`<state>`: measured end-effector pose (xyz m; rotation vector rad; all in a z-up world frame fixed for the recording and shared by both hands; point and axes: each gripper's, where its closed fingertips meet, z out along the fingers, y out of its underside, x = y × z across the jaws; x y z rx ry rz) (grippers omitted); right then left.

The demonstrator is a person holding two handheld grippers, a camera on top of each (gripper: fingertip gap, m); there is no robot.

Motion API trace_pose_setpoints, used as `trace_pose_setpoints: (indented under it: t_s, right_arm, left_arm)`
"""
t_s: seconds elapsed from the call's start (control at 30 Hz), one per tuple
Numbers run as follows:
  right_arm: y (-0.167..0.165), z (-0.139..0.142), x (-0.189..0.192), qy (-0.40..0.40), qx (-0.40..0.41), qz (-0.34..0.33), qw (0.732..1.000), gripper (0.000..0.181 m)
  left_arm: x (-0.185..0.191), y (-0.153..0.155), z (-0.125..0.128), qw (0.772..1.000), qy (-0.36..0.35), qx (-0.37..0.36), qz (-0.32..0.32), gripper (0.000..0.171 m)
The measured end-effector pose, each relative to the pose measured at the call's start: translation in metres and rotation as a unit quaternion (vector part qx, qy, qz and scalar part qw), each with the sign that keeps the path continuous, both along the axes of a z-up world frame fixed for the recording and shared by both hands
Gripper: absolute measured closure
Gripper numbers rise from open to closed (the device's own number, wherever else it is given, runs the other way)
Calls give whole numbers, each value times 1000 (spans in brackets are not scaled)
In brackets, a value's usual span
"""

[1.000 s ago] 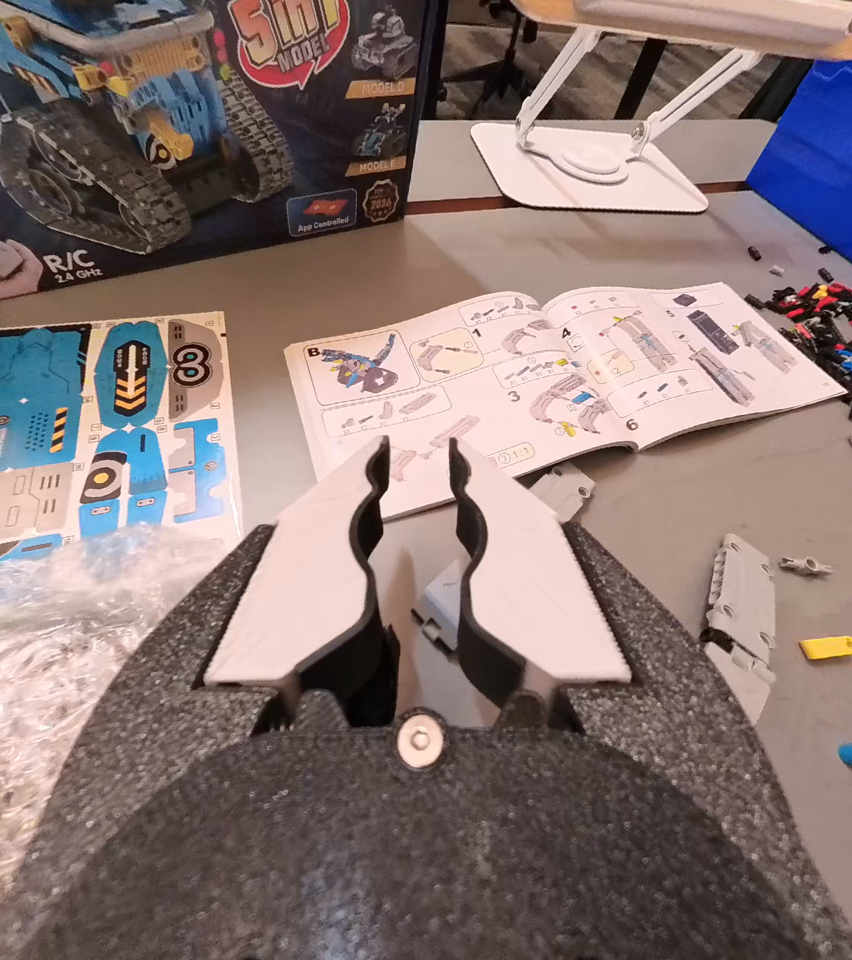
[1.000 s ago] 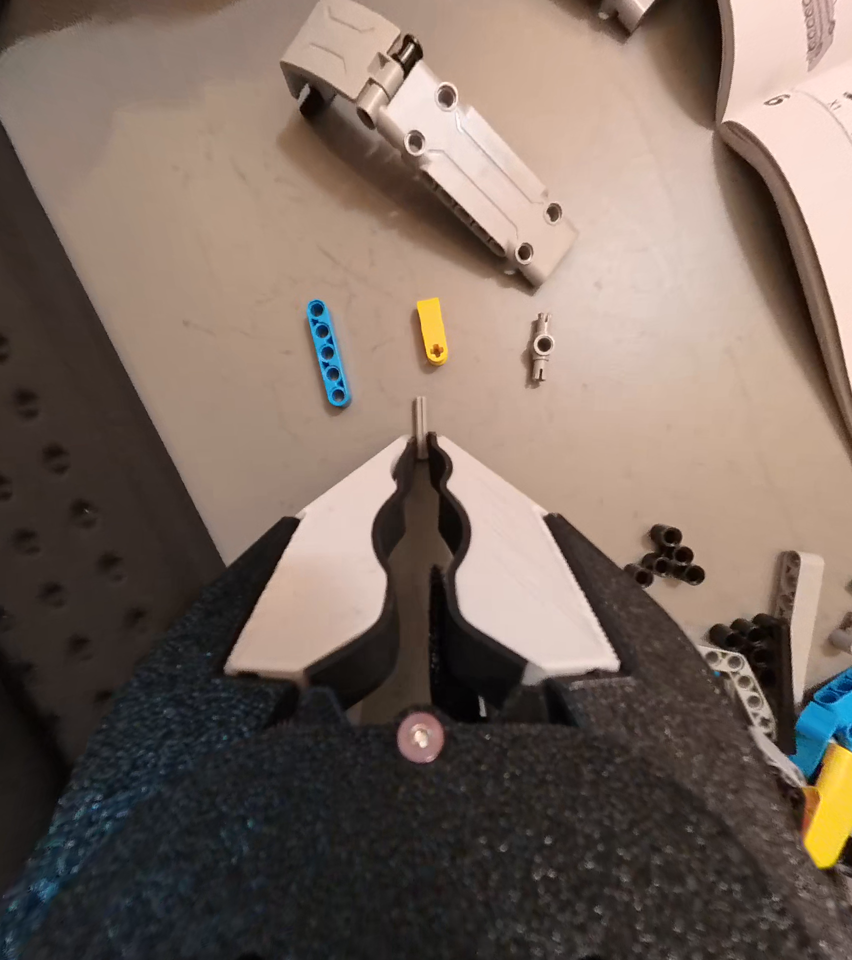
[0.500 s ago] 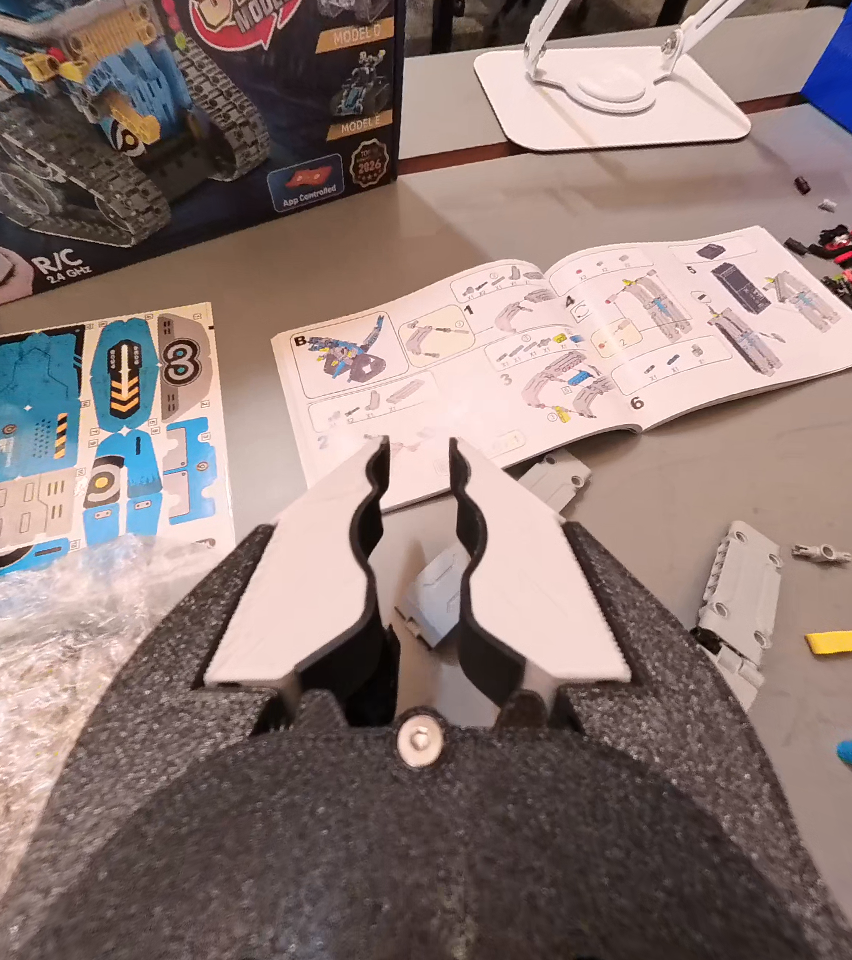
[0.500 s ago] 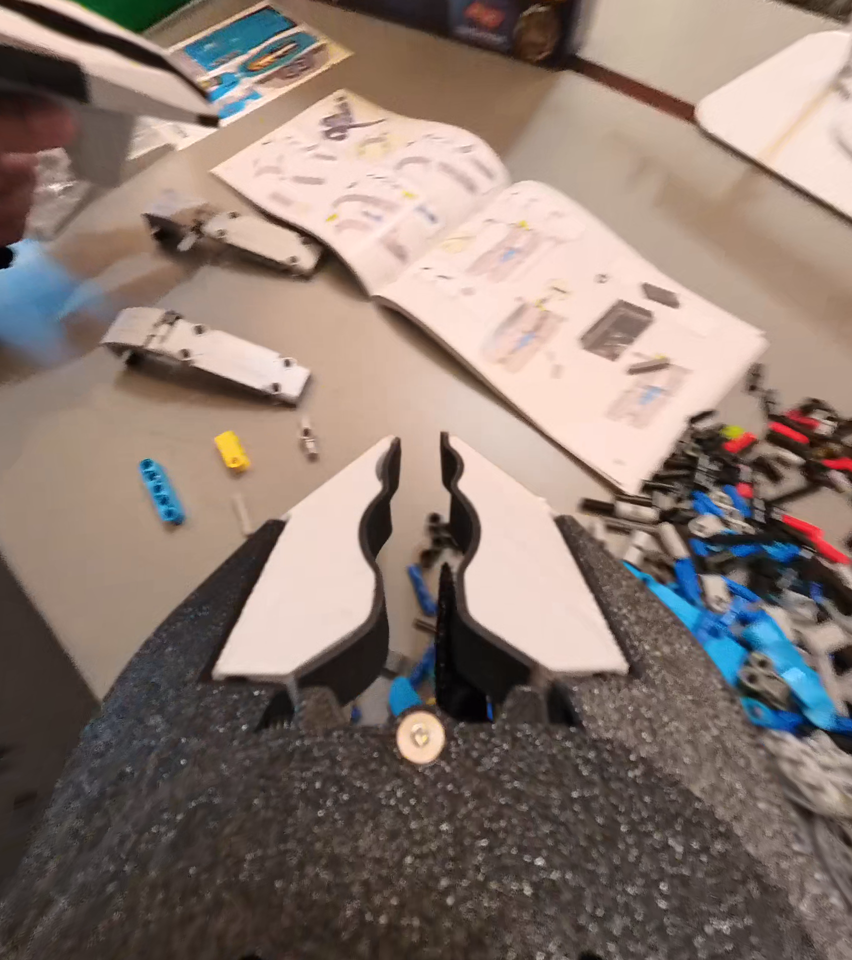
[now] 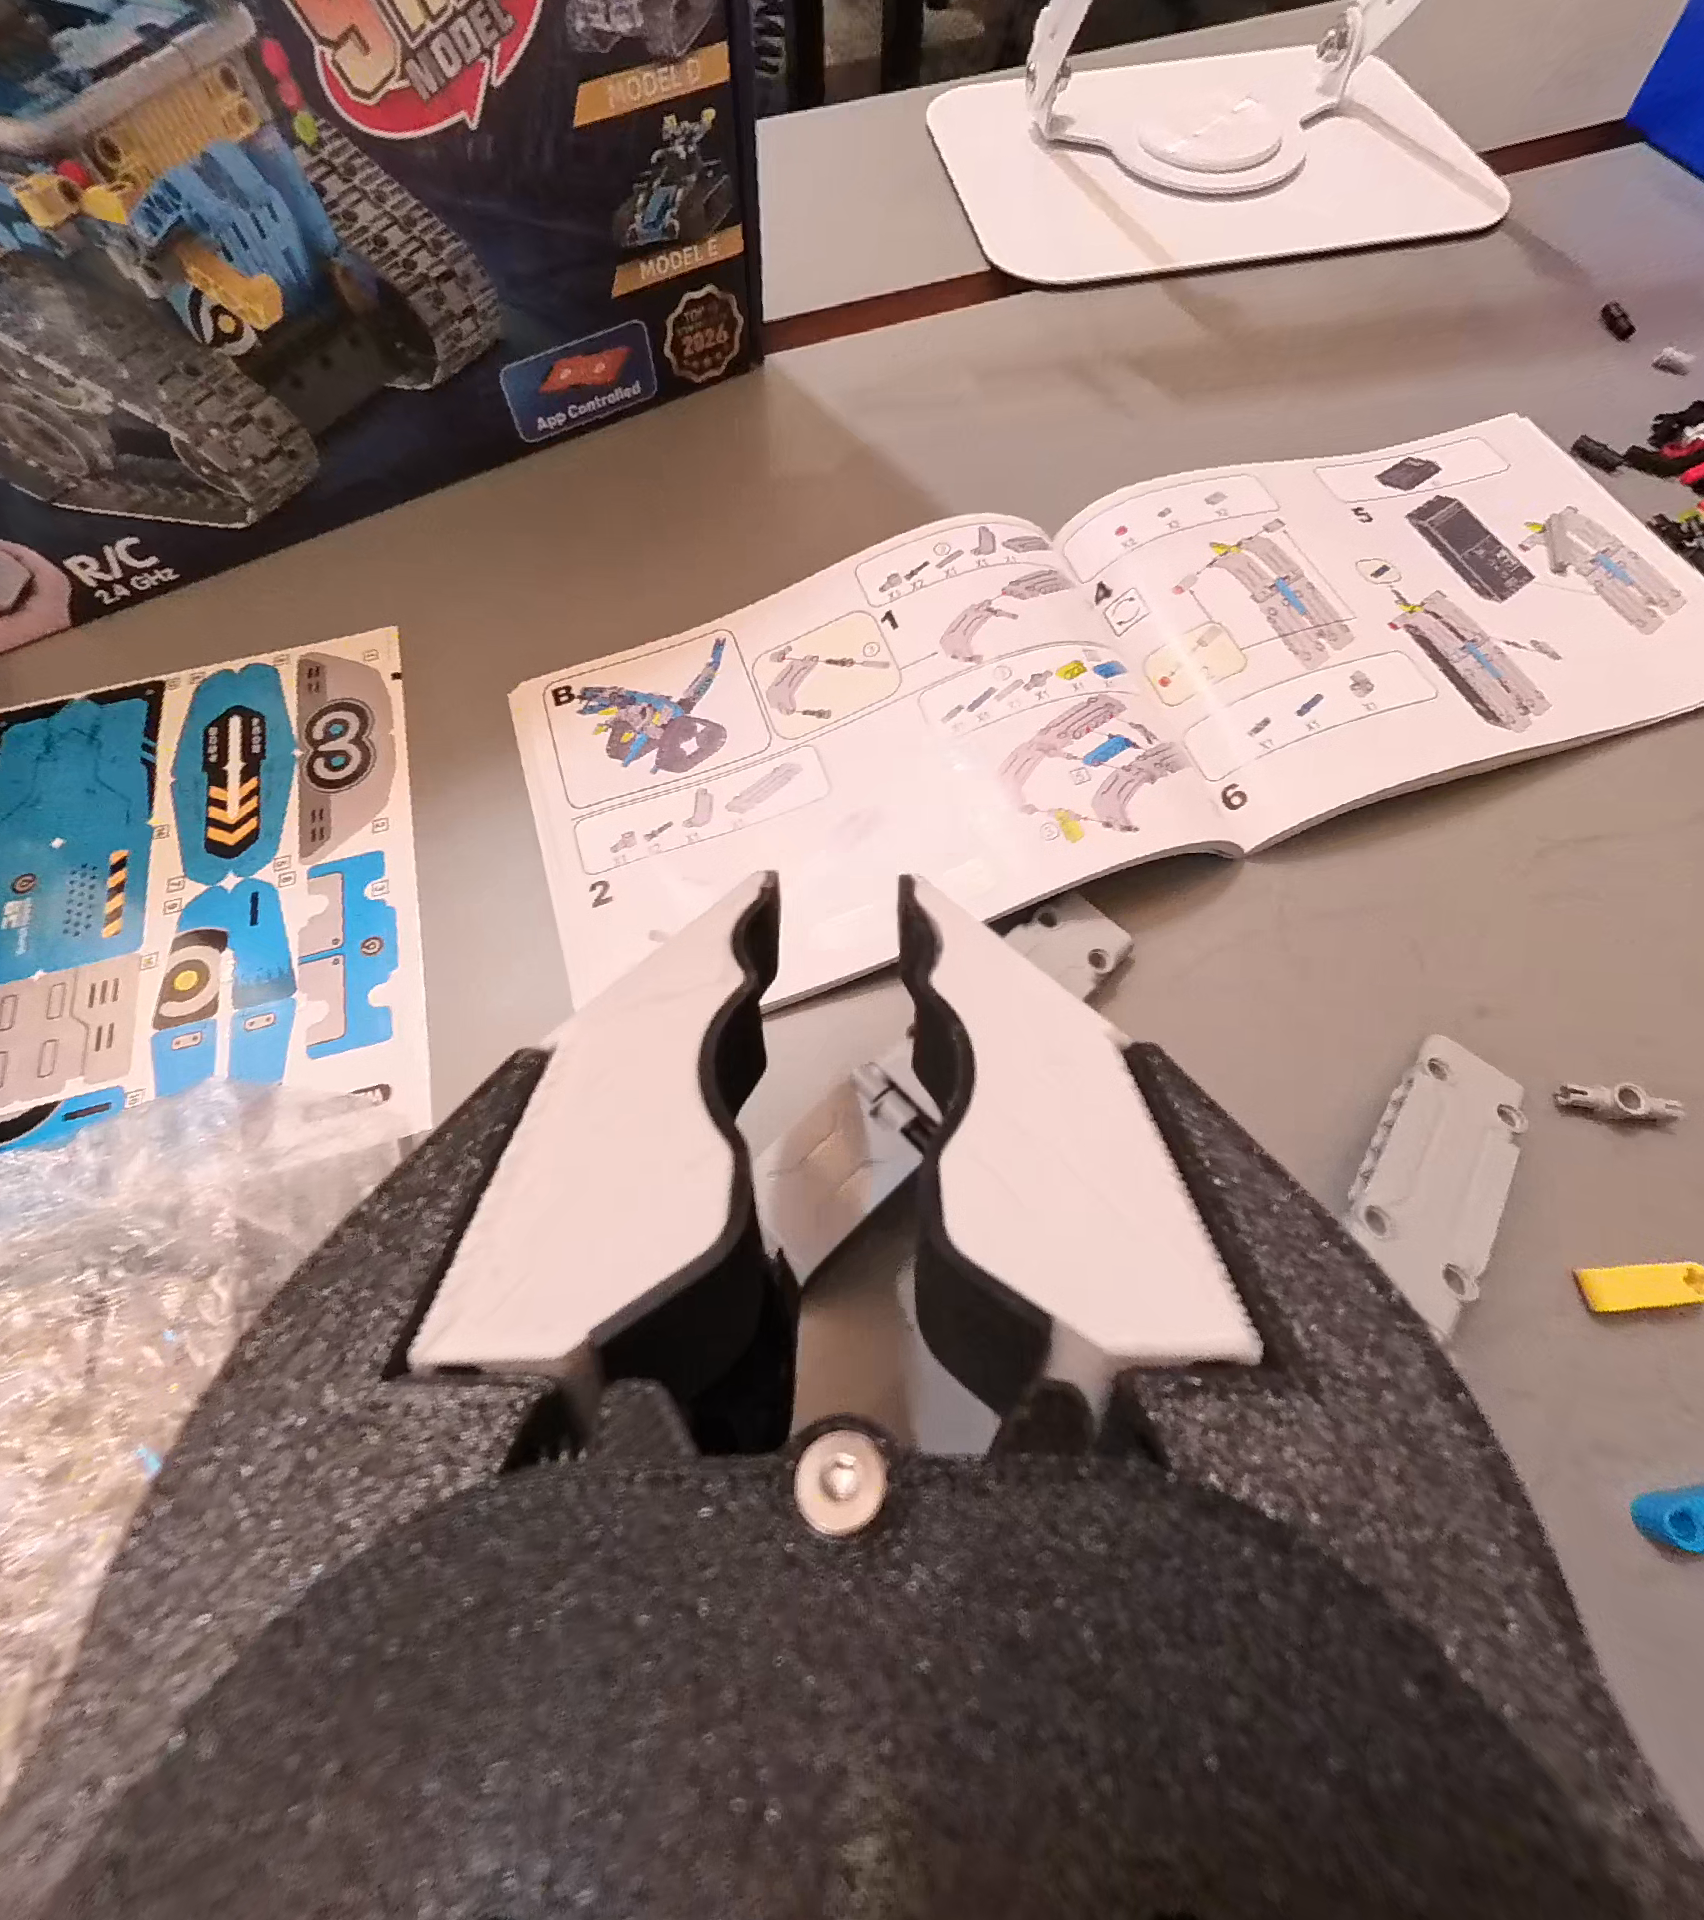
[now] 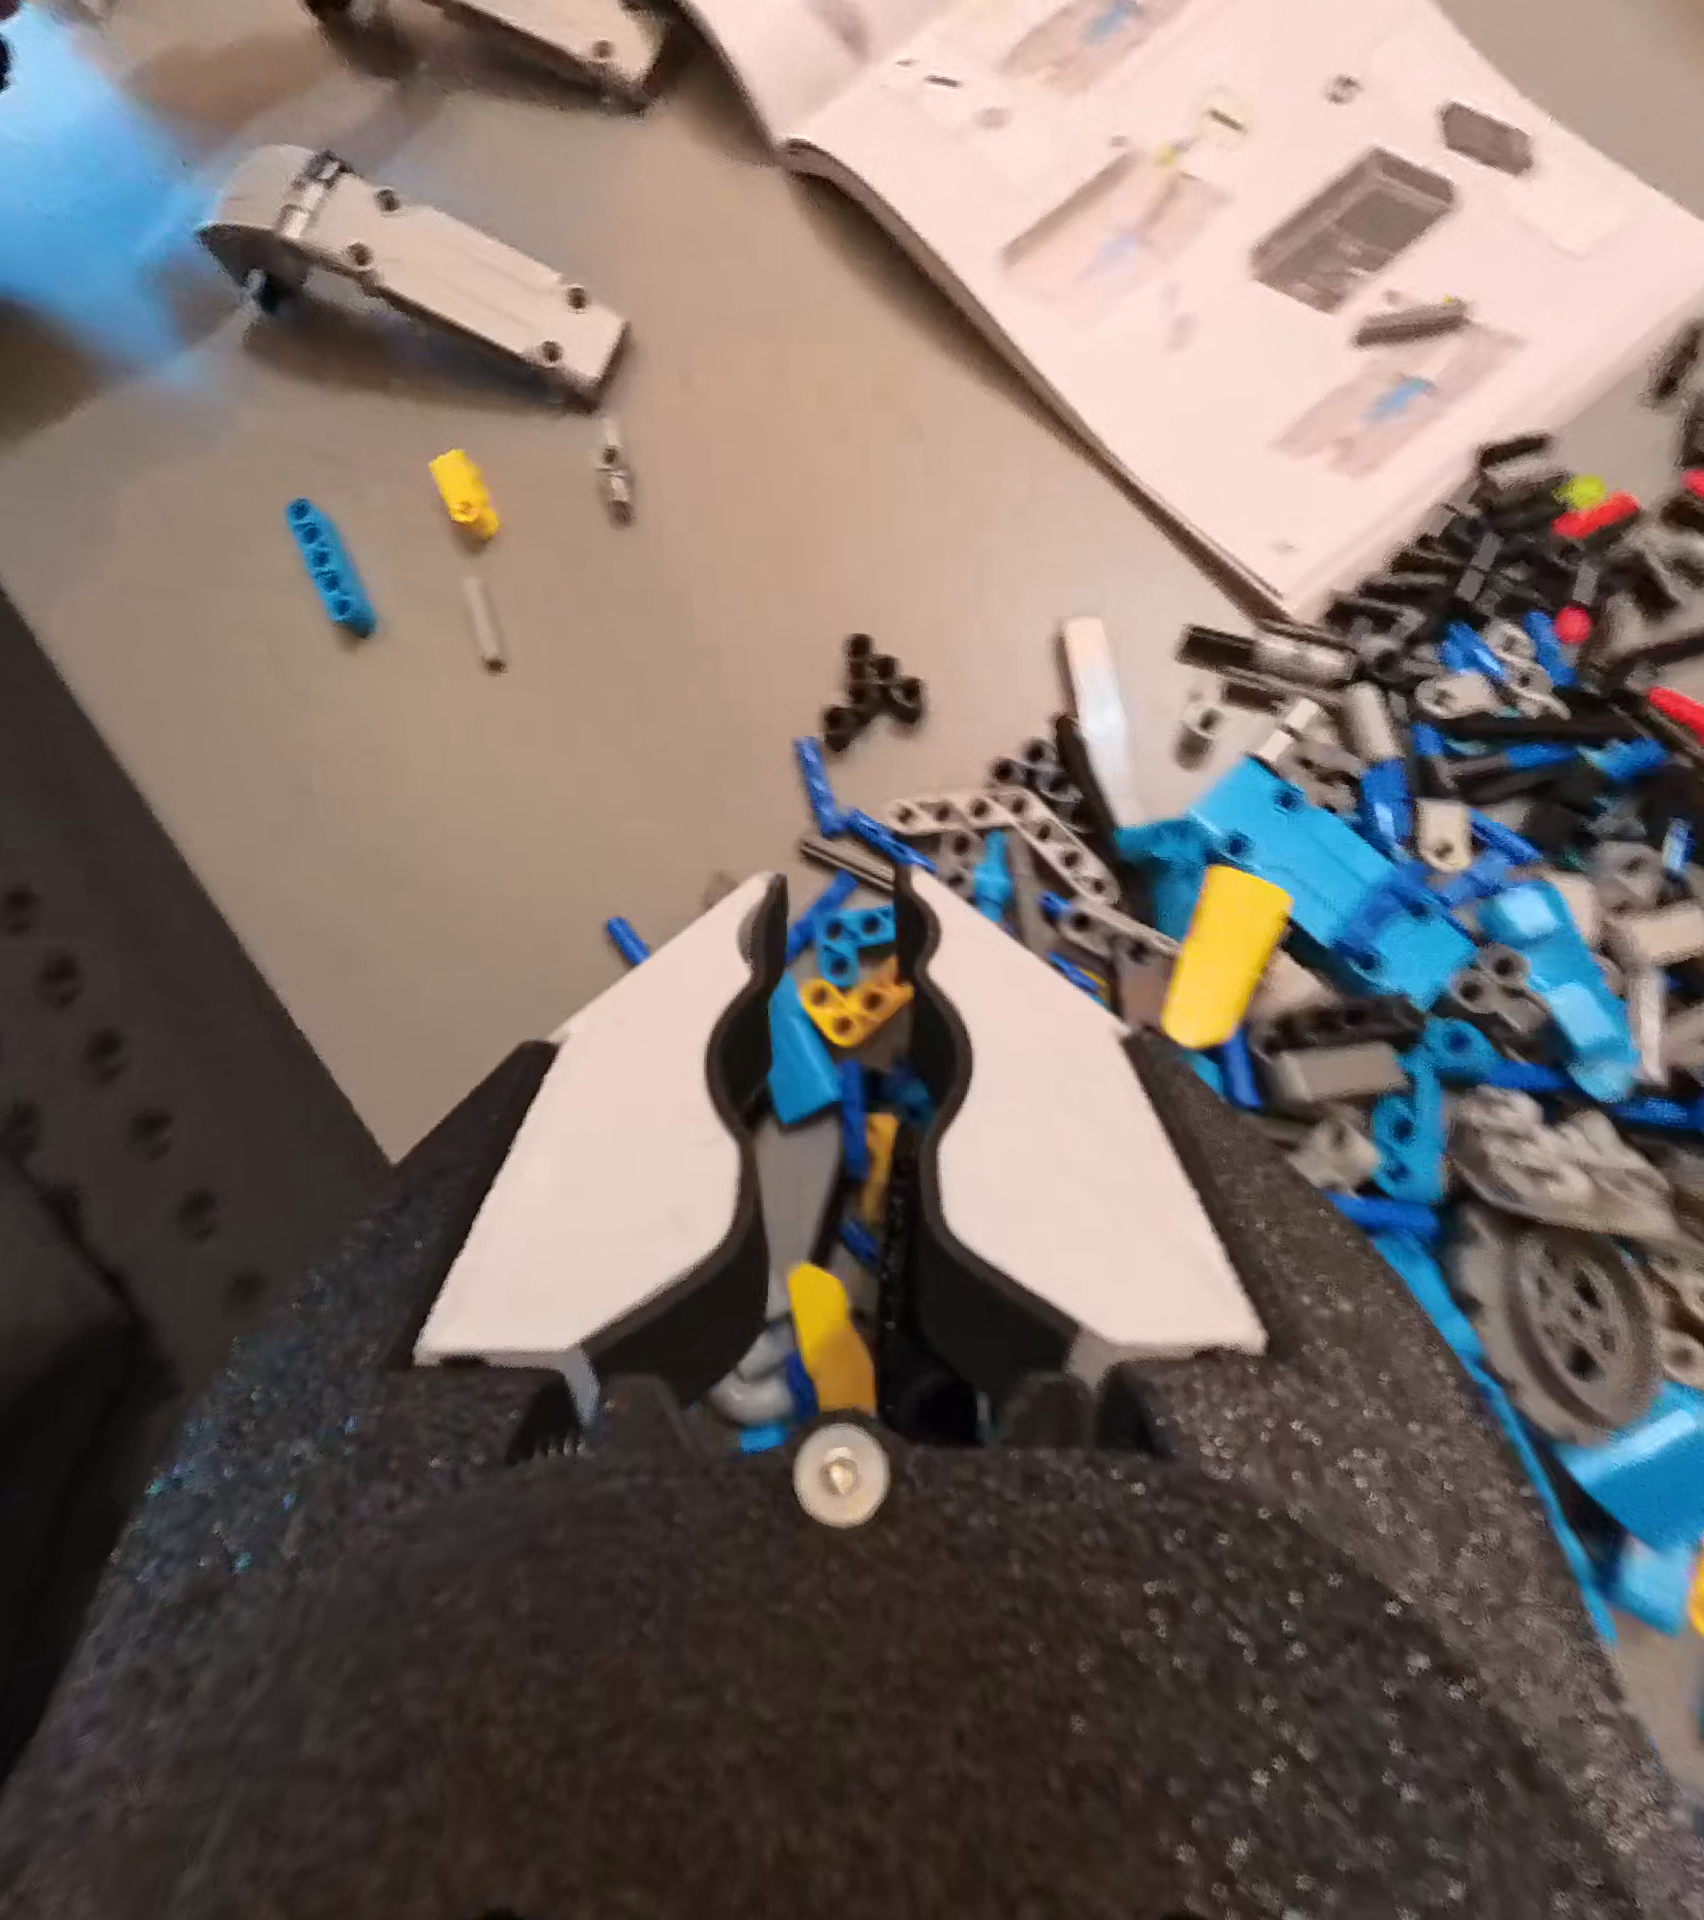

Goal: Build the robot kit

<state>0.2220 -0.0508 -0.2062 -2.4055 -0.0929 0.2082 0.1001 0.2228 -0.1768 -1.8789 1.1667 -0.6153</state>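
The right gripper [image 6: 840, 902] hangs with its jaws a little apart, nothing between them, over the near edge of a heap of blue, grey, black and yellow building pieces [image 6: 1399, 935] that spreads to the right. Ahead and to the left on the table [image 6: 515, 831] lie a blue beam [image 6: 330, 567], a yellow piece [image 6: 463, 492], a grey pin [image 6: 484, 621] and a long grey panel [image 6: 432, 283]. An open booklet [image 6: 1243, 260] lies ahead to the right.

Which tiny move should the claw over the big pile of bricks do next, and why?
Probably ease straight down a little. The right gripper is open and holds nothing, with its tips over the near edge of the brick pile. A small yellow angled piece lies right in the gap between its fingers, so lowering would bring the tips around it.
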Motion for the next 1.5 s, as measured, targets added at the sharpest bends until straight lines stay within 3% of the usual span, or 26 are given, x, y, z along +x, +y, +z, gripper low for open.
trace_pose_setpoints:
  t_s: [0.3, 0.47, 0.67, 0.97, 1.13, 1.27, 1.5]
  right_arm:
    - [24, -19, -13, -52, -20, 25, 998, 164]
    - [23, -25, -15, -60, -43, 38, 997, 176]
    - [17, -24, -19, -59, -73, 46, 995, 177]
    - [38, 2, -49, -25, -53, 81, 995, 177]
    - [74, 1, -83, 29, -41, 116, 992, 177]
    - [93, -8, -95, 18, -52, 138, 989, 177]
    - [71, -17, -105, 33, -79, 168, 982, 177]
  left_arm:
    - [1, -9, 4, 1000, 0, 21, -18, 150]
    - [-5, -8, 3, 1000, -6, 17, -14, 150]
    - [-8, 0, 4, 1000, -21, 20, -9, 150]
    - [-12, 13, 30, 991, -130, -21, -14, 152]
    - [-34, 30, 16, 997, -64, 50, 1, 152]
    - [-31, 25, 13, 997, -67, 35, -12, 152]
    - [-29, 21, 9, 997, -65, 18, -21, 152]
